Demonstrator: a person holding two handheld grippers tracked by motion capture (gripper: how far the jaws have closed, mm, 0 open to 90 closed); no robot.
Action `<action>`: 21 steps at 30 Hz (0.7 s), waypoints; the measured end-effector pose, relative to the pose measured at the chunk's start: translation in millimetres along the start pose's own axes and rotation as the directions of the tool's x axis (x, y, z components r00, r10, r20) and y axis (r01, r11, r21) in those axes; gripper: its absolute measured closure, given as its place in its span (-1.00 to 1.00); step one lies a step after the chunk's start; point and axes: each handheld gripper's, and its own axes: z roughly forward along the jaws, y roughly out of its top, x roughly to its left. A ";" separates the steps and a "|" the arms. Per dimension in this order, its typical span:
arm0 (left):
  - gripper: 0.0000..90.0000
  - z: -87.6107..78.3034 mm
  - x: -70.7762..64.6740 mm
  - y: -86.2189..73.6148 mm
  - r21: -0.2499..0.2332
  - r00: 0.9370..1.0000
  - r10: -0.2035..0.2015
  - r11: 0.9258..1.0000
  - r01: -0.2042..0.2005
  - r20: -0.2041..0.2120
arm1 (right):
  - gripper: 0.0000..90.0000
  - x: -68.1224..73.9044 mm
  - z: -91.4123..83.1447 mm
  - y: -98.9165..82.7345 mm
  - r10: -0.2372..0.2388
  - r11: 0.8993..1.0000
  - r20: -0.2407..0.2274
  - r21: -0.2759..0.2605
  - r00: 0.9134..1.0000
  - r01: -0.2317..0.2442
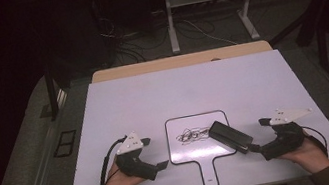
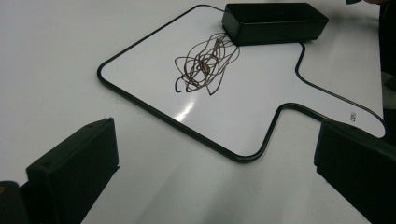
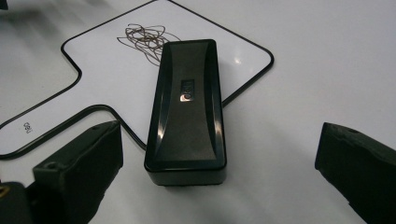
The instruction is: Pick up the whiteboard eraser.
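Note:
A small white board (image 1: 181, 143) with a black rim and a handle lies near the table's front edge. A dark scribble (image 1: 191, 134) marks its middle; the scribble (image 2: 205, 65) looks brownish in the left gripper view. A black eraser (image 1: 231, 137) rests across the board's right rim. My left gripper (image 1: 155, 153) stands open just left of the board (image 2: 261, 93), nothing between its fingers. My right gripper (image 1: 259, 135) is open, with the eraser's (image 3: 187, 107) near end lying between its wide jaws, untouched. Beyond it the board (image 3: 107, 70) shows the scribble (image 3: 144, 37).
The white table top (image 1: 192, 88) stretches far beyond the board. Behind it runs a wooden edge (image 1: 182, 61). Grey desk legs (image 1: 171, 25) and loose cables (image 1: 134, 42) are on the floor at the back. A black post (image 1: 49, 81) stands at the left.

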 end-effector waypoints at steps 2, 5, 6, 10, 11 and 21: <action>-1.00 -0.3 0.5 0.0 -0.006 1.000 -0.004 1.000 0.004 -0.001 | -1.00 0.5 1.7 0.6 0.007 1.000 -0.006 0.003 1.000 -0.007; -1.00 -0.5 1.8 0.4 -0.007 1.000 -0.004 1.000 0.004 -0.001 | -1.00 1.4 6.7 2.0 0.014 1.000 -0.018 0.014 1.000 -0.014; -1.00 -0.3 1.8 0.4 -0.007 1.000 -0.005 1.000 0.005 -0.001 | -1.00 2.1 10.0 3.1 0.010 1.000 -0.020 0.017 1.000 -0.009; -1.00 0.2 2.0 0.6 -0.006 1.000 -0.008 1.000 0.008 0.002 | -1.00 3.4 13.9 8.5 0.006 1.000 -0.028 0.018 1.000 -0.005; -1.00 0.3 2.0 0.6 -0.007 1.000 -0.008 1.000 0.008 0.003 | -1.00 3.4 13.9 8.5 0.006 1.000 -0.028 0.018 1.000 -0.005; -1.00 0.6 1.8 0.9 -0.010 1.000 -0.011 1.000 0.011 0.005 | -1.00 7.1 23.4 18.4 -0.013 0.999 -0.029 0.041 0.999 0.015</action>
